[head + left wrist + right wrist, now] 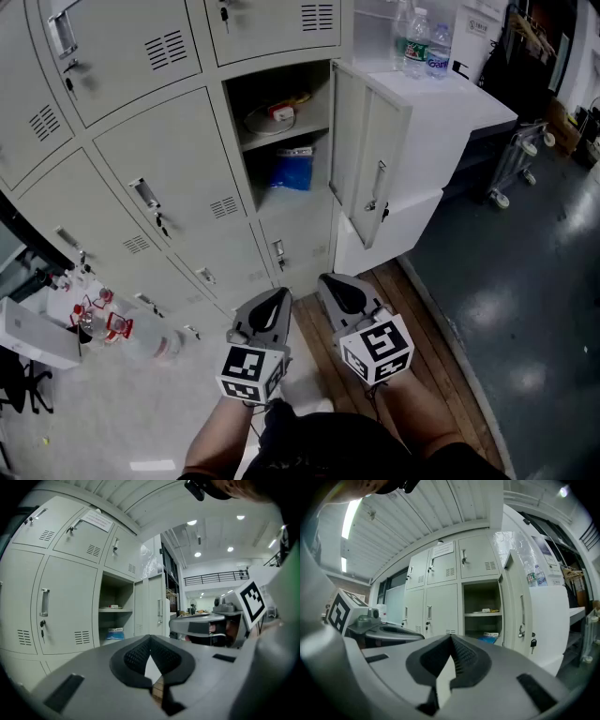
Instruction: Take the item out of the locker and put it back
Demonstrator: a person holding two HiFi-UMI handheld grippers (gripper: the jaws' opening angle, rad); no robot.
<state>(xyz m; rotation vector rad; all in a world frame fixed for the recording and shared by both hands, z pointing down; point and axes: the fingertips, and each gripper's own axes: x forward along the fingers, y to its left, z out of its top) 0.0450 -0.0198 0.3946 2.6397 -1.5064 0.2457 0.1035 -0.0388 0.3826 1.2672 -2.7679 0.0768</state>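
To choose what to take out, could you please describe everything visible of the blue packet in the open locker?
The blue packet looks like a soft plastic bag with a pale label along its top. It rests in the open locker, below the shelf, apparently touching only the compartment's floor.

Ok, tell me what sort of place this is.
Probably a workplace locker area. A bank of grey metal lockers with keys and vents fills the wall, one open locker holds a blue packet, and water bottles stand on a white cabinet beside it.
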